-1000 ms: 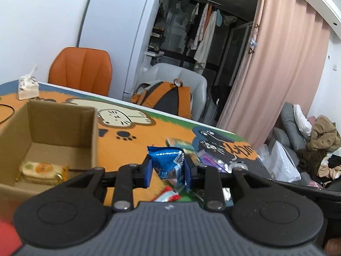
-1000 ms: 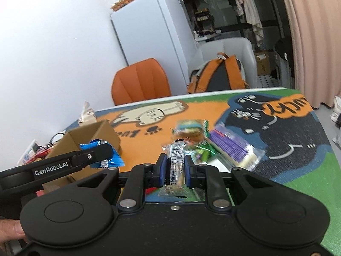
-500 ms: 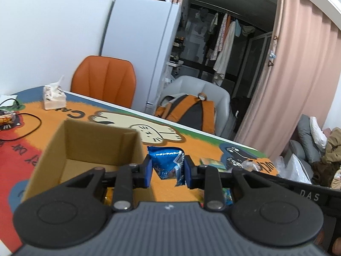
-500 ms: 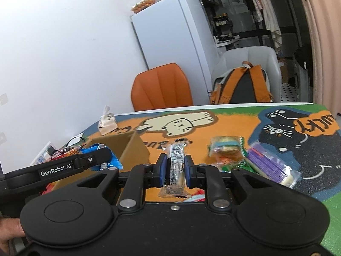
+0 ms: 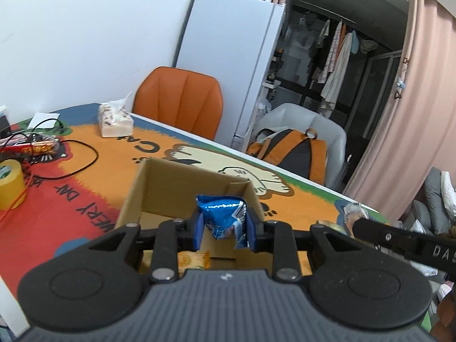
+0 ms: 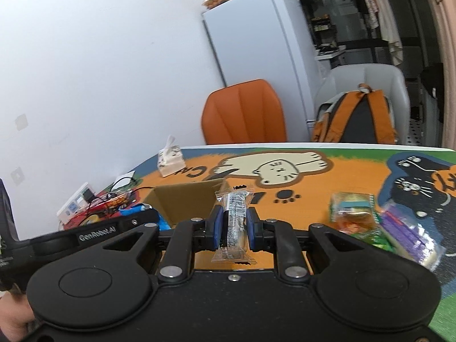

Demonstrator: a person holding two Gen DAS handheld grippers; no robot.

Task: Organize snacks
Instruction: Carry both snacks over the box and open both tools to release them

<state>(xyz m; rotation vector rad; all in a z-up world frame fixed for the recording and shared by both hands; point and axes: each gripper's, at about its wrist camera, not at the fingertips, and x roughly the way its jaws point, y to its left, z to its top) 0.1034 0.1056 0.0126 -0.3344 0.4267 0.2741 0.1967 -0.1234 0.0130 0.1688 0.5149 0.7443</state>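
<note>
My left gripper [image 5: 225, 229] is shut on a blue snack bag [image 5: 225, 213] and holds it over the open cardboard box [image 5: 159, 182]. An orange-wrapped snack [image 5: 192, 260] lies in the box. My right gripper [image 6: 233, 228] is shut on a clear-wrapped snack bar [image 6: 234, 219], just right of the box [image 6: 188, 199]. The left gripper also shows in the right wrist view at the left [image 6: 136, 219]. Loose snacks lie on the table to the right: a green and orange packet [image 6: 353, 209] and a purple packet [image 6: 410, 236].
The table [image 5: 114, 154] has a cartoon cat cover. A tissue pack [image 5: 114, 119], black cables [image 5: 71, 154], a yellow tape roll [image 5: 10, 183] and a red item [image 5: 31, 148] lie at the left. An orange chair [image 5: 179, 99], a backpack [image 5: 293, 151] and a fridge [image 5: 225, 57] stand behind.
Both grippers have moved left toward the box with their snacks. The left gripper now hangs over the box opening; the right one has come up beside it.
</note>
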